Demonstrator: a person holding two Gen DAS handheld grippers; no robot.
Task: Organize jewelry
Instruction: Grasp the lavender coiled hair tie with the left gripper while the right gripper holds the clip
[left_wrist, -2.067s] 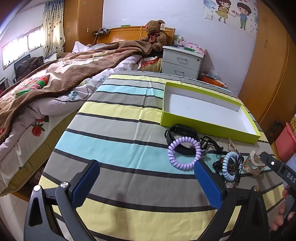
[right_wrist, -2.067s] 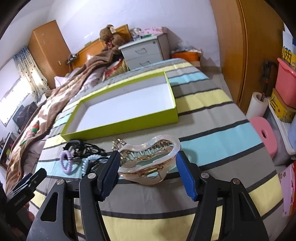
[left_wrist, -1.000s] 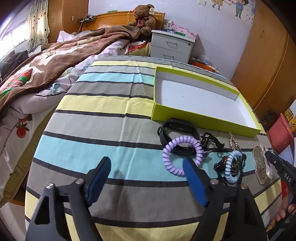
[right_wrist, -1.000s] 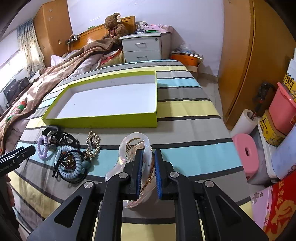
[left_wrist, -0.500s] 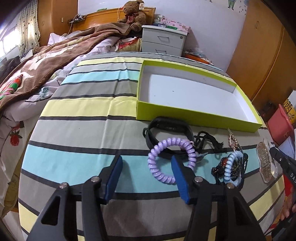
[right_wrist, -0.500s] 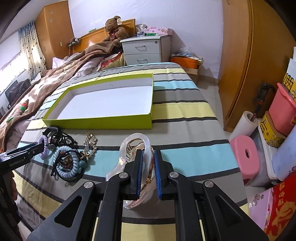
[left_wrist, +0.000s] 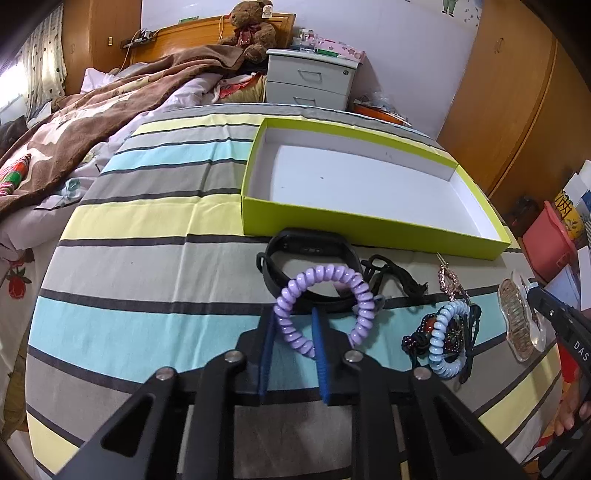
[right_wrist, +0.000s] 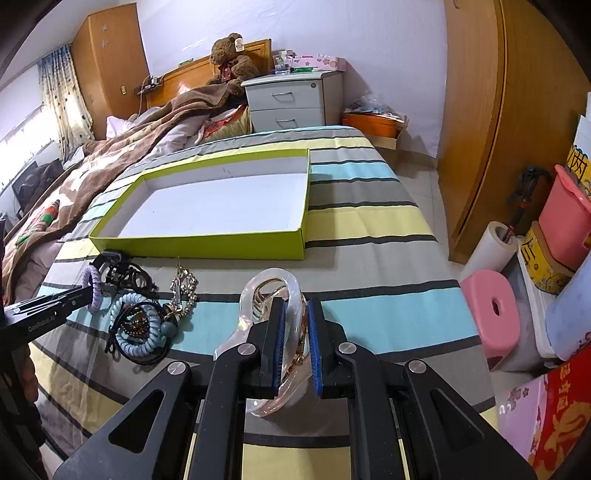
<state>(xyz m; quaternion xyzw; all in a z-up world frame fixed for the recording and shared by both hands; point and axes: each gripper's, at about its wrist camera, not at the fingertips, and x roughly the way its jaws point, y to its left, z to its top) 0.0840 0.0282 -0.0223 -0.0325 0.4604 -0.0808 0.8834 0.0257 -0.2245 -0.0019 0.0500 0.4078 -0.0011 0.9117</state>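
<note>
My left gripper (left_wrist: 293, 321) is shut on the near side of a purple spiral hair tie (left_wrist: 351, 280), which lies over a black wristband (left_wrist: 306, 247). My right gripper (right_wrist: 294, 314) is shut on a clear hair claw clip (right_wrist: 273, 284) with gold teeth; the clip also shows in the left wrist view (left_wrist: 517, 321). A lime green box (left_wrist: 369, 218) with a white inside stands open and empty behind the jewelry. A light blue spiral hair tie (left_wrist: 445, 339), a gold rhinestone clip (right_wrist: 183, 280) and black cords (left_wrist: 391, 273) lie between the grippers.
Everything lies on a striped cloth (left_wrist: 147, 258) over a table. An unmade bed with a brown blanket (left_wrist: 92, 122) is on the left. A white nightstand (left_wrist: 310, 81) stands behind. Pink stool (right_wrist: 491, 310) and bins (right_wrist: 565, 214) sit on the floor at right.
My left gripper moved forward and closed on the purple hair tie. My right gripper closed on the claw clip earlier and has stayed shut on it, hardly moving.
</note>
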